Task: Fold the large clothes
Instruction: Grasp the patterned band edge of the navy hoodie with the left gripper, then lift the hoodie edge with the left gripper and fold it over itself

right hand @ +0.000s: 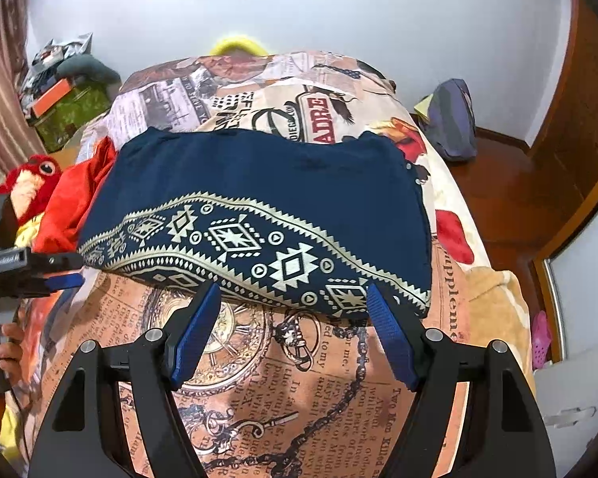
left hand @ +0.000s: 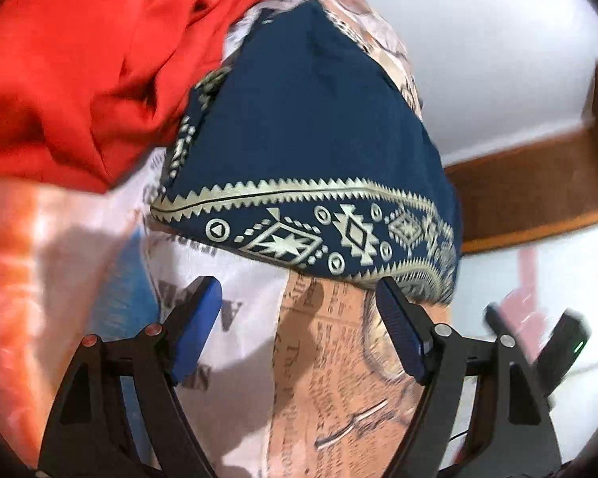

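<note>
A navy garment [right hand: 259, 183] with a cream geometric border lies folded into a flat rectangle on the printed bedspread [right hand: 283, 390]. It also shows in the left wrist view [left hand: 307, 127]. My right gripper [right hand: 295, 302] is open and empty, its fingertips just short of the garment's near border edge. My left gripper [left hand: 299, 294] is open and empty, just in front of the garment's left end. The left gripper also shows at the left edge of the right wrist view [right hand: 59, 275].
A crumpled red garment [left hand: 83, 63] lies against the navy one's far left side, also in the right wrist view [right hand: 75, 195]. A red plush toy [right hand: 32, 183] sits beyond it. The bed's right edge drops to a wooden floor [right hand: 510, 191] with a grey bag [right hand: 450, 119].
</note>
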A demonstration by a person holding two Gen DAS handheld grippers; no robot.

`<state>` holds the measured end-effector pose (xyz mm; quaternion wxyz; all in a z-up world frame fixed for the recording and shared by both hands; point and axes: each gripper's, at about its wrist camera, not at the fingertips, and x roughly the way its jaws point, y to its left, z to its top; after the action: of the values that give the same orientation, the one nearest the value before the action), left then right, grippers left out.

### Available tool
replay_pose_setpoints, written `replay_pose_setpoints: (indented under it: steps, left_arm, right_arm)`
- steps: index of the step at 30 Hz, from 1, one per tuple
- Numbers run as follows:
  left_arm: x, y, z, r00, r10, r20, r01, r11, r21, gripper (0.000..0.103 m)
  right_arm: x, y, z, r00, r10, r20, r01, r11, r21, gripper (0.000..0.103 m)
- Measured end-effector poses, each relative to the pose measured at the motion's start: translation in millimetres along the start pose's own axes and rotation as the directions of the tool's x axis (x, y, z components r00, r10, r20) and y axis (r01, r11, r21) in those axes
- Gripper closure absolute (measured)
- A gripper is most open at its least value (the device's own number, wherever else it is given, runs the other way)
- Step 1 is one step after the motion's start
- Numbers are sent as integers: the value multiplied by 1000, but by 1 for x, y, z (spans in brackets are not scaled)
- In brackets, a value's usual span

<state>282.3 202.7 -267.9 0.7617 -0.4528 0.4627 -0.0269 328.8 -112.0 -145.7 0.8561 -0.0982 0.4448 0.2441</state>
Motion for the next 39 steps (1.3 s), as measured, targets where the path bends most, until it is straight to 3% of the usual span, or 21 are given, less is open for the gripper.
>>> replay_pose_setpoints:
  steps: [2,6,12,17,18,19,20,22,25,28,32,37,39]
  left_arm:
    - [1,7,5,997,-64,38,65,997,-47,25]
    - [12,11,19,992,-93,84,100,992,-81,25]
    - [32,20,36,985,-60,159,87,982,-167,25]
    - [45,10,48,973,-70,220,118,971,-209,27]
    - [45,9,51,972,-61,227,110,972,-210,40]
    - [46,4,53,971,-57,232,105,974,-202,62]
    - [46,2,55,973,-59,224,103,976,-190,72]
    - [42,-16,56,972,18,236,18,989,-150,82]
    - [30,-51,56,951,105,289,-107,994,-10,93]
    - [4,-89,53,924,109,367,-155,983,97,99]
    - [-33,-134,56,898,93,429,-198,958,206,99]
    - [-94,-161,49,830,64,554,-257,925,278,100]
    - [-109,-163,49,810,71,582,-291,910,295,100]
  right_arm:
    - [5,5,0,1000,-8,-2,8,1000,-25,31]
    - [17,11,0,1000,-11,-18,10,999,-42,31]
    - [36,11,8,999,10,-43,-10,1000,-5,31]
    - [46,14,14,999,3,-45,-3,1000,-8,31]
    - [48,15,15,999,3,-47,-3,1000,-8,31]
    - [50,15,15,999,1,-51,-1,1000,-6,31]
    - [52,15,16,999,-1,-54,1,1000,-4,31]
    - [54,15,17,998,-9,-64,9,1000,4,31]
    - [50,16,21,998,-11,-66,12,1000,9,31]
    - [40,19,27,998,-20,-54,20,1000,0,31]
    - [25,29,43,999,-35,-21,35,999,-20,31]
    - [18,55,66,1000,-15,27,16,999,-50,31]
    - [23,68,72,999,15,29,-14,999,-50,31]
